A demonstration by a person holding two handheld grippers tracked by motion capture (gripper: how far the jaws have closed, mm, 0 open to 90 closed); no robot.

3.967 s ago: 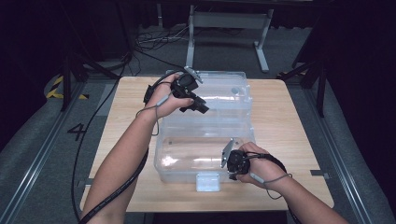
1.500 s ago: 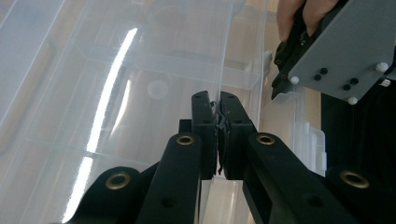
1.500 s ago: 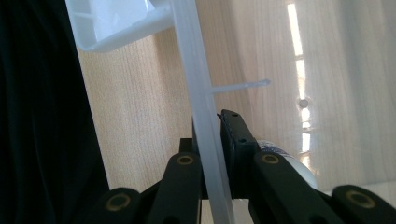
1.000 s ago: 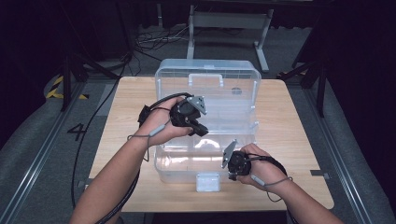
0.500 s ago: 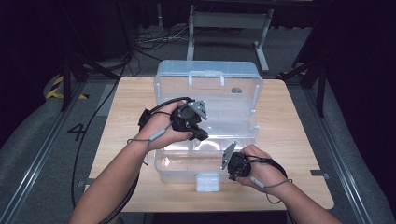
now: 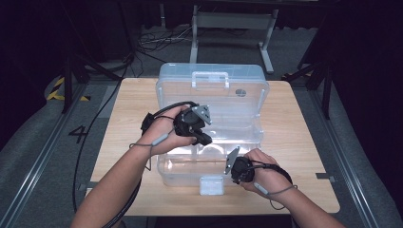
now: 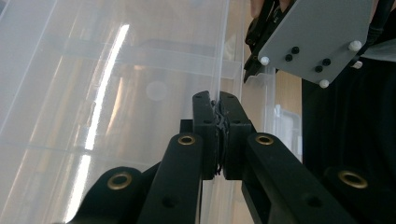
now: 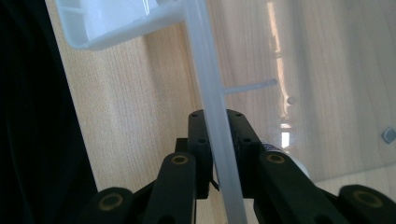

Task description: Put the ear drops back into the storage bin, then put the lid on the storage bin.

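So we've got a clear plastic storage box [image 6: 211,137] sitting in the middle of the wooden surface [image 6: 304,142], lid [image 6: 214,88] swung up and standing at the far side with its handle [image 6: 209,79] facing us. Our left hand-held gripper [image 6: 205,139] is over the open box, and in the left gripper view [image 7: 218,100] its jaws are pressed together on a thin clear wall of the box, pinching it right at the tips. Our right hand-held gripper [image 6: 234,167] is down at the near front edge, close to the white latch [image 6: 211,185]. In the right gripper view [image 8: 219,116] the box's front rim runs straight between the jaws; those jaws have just been easing apart, and whether the pads are pressing the rim or just sitting beside it we honestly can't tell. Both forearms come in from the near side, cables trailing off the wrists.
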